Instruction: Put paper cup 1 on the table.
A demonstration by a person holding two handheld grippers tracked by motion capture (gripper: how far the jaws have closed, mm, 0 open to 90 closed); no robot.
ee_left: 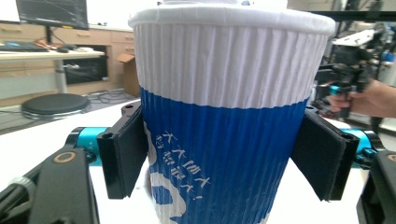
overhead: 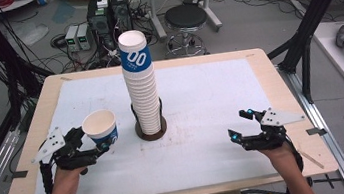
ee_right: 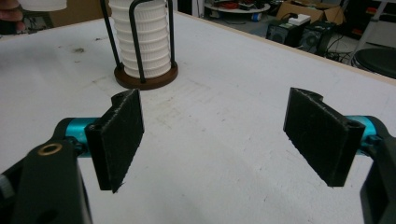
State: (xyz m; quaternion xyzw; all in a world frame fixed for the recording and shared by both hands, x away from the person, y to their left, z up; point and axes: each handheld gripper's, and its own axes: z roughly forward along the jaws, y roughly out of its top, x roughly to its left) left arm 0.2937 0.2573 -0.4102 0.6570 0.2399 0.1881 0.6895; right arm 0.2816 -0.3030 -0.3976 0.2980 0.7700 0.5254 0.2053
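A tall stack of ribbed white-and-blue paper cups (overhead: 139,81) stands in a round brown holder with black wire uprights (overhead: 151,130) at the table's middle. Left of it, my left gripper (overhead: 96,143) is shut on a single upright cup (overhead: 100,127); in the left gripper view both black pads (ee_left: 122,154) press the blue lower wall of this cup (ee_left: 224,135). My right gripper (overhead: 240,124) stands open over the white mat at the right, with nothing between its pads (ee_right: 119,135). From there the stack (ee_right: 142,42) shows at the upper left.
A white mat (overhead: 201,103) covers most of the wooden table (overhead: 280,88). Beyond the far edge are a black stool (overhead: 185,19), electronics boxes and cables on the floor. Black frame posts stand at both sides.
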